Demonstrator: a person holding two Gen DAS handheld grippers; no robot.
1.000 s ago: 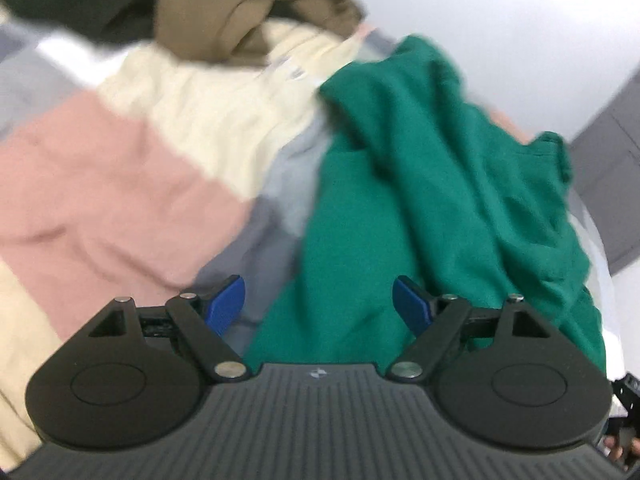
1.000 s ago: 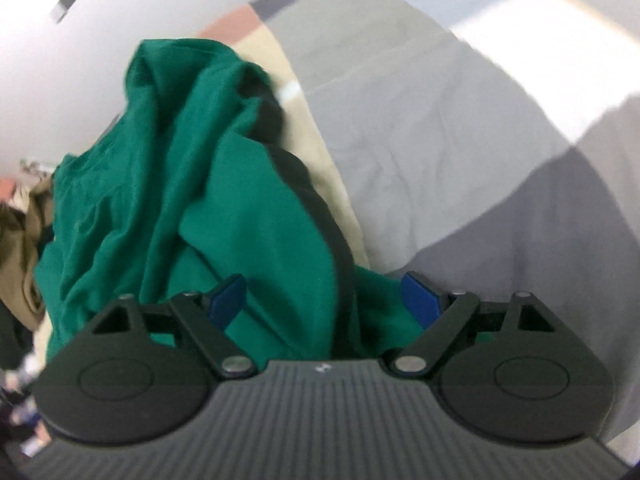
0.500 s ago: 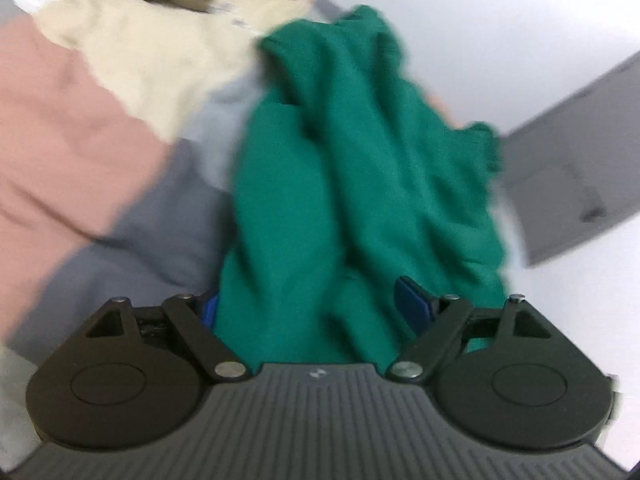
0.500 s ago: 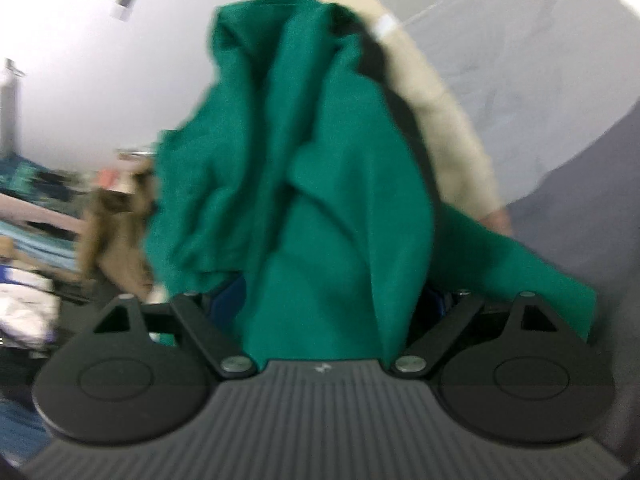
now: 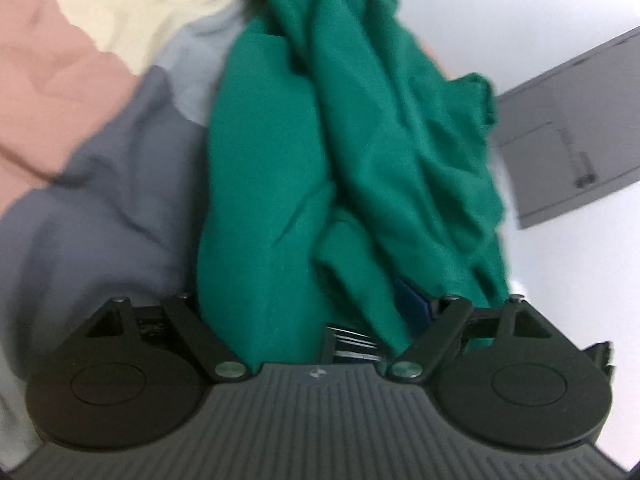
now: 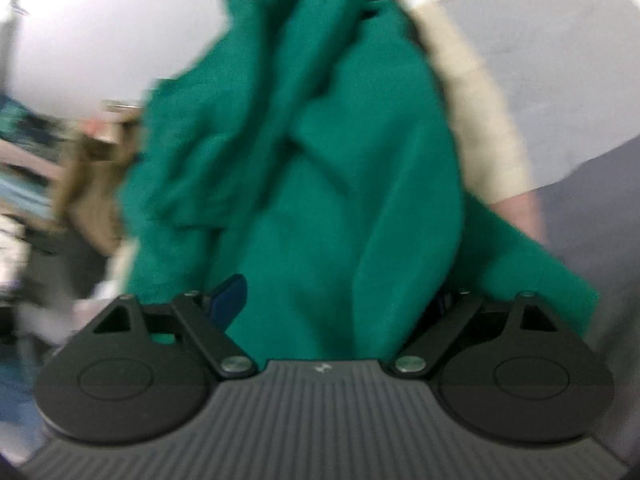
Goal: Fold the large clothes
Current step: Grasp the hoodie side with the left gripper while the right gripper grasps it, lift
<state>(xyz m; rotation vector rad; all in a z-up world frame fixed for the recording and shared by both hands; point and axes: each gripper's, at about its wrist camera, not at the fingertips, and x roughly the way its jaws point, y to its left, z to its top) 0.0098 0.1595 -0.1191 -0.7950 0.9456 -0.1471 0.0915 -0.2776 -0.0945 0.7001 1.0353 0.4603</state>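
We see the green garment (image 5: 344,152) bunched in thick folds over the colour-block bedspread (image 5: 112,184), its far end reaching toward the bedspread's far edge where the cream patch (image 5: 132,12) lies. In the left wrist view, our left gripper (image 5: 316,304) has the near end of the garment running between its fingers; cloth covers the left finger, and only the blue pad (image 5: 412,300) of the right finger shows, so we cannot tell whether it is clamped on the cloth or merely around it. A grey door (image 5: 568,136) stands beyond the bedspread's right edge.

In the right wrist view, the green garment (image 6: 320,168) fills the middle, rising from our right gripper (image 6: 336,300). The blue fingertip (image 6: 230,294) on the left shows beside the cloth, the other is hidden under it, and again we cannot tell whether the grip is closed. A brown garment (image 6: 88,184) lies blurred near the left edge.
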